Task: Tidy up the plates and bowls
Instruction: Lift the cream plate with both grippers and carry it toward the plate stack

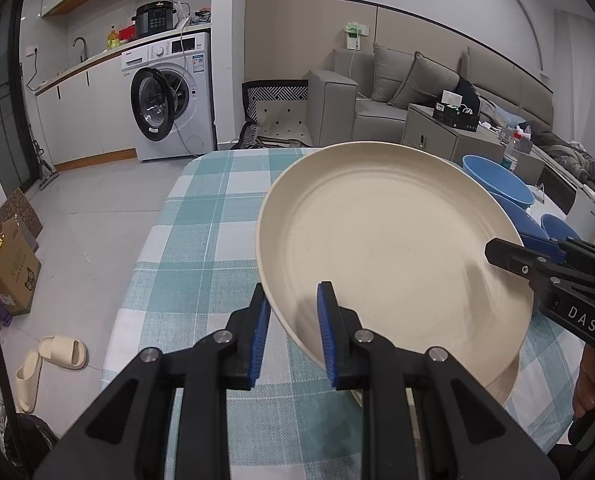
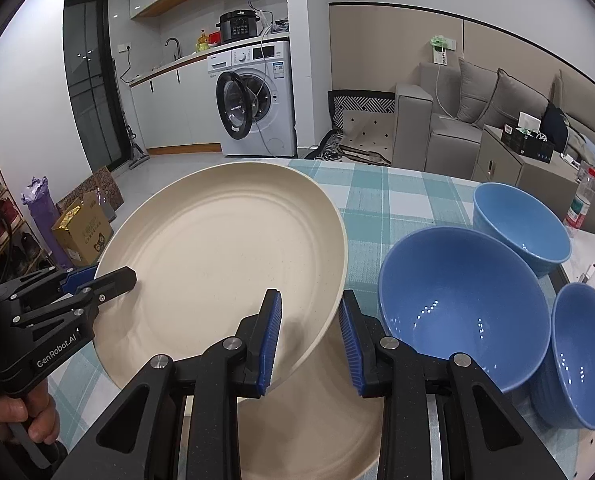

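Observation:
A cream plate (image 1: 393, 248) is held tilted above the checked tablecloth (image 1: 201, 240). My left gripper (image 1: 293, 332) straddles its near left rim, fingers not fully closed on it. My right gripper (image 2: 311, 340) straddles the opposite rim of the same plate (image 2: 225, 252), with a gap at the outer finger. A second cream plate (image 2: 329, 420) lies flat on the table beneath it. Three blue bowls stand to the right: a large one (image 2: 461, 304), one behind it (image 2: 521, 224) and one at the right edge (image 2: 585, 352).
The table's left edge drops to a tiled floor with slippers (image 1: 49, 360) and a cardboard box (image 1: 9, 268). A washing machine (image 1: 173, 96) and a grey sofa (image 1: 377, 96) stand beyond the table. A bottle (image 2: 581, 204) is at the far right.

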Motion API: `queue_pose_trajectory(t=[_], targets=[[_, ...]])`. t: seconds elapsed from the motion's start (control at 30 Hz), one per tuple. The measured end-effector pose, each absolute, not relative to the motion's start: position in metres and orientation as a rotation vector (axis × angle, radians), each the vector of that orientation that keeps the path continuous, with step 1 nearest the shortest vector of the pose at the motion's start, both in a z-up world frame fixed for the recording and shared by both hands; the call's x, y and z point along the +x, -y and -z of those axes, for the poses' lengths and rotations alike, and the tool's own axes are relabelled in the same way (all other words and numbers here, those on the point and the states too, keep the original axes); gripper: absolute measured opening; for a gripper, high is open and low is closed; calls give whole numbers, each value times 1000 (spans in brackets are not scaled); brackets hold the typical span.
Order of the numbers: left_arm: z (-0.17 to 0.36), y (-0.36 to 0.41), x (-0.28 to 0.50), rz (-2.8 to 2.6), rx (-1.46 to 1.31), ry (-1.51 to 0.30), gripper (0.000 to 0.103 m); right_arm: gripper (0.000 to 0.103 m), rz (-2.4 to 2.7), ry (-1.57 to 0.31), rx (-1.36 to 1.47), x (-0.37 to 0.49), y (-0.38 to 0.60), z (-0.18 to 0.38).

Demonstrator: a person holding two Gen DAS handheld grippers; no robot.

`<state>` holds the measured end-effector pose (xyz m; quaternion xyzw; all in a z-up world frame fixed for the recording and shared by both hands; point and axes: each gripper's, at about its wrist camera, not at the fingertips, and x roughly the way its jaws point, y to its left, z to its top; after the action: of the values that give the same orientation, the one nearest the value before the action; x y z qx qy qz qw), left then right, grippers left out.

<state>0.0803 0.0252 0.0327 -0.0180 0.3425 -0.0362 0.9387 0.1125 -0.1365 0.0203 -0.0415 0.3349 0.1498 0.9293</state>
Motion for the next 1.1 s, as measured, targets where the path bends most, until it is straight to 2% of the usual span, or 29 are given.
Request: queue_pose_trajectory(t=[1.1], targets=[[-15, 3, 63, 121, 11, -744, 21, 30, -296, -722, -73, 71, 170, 16]])
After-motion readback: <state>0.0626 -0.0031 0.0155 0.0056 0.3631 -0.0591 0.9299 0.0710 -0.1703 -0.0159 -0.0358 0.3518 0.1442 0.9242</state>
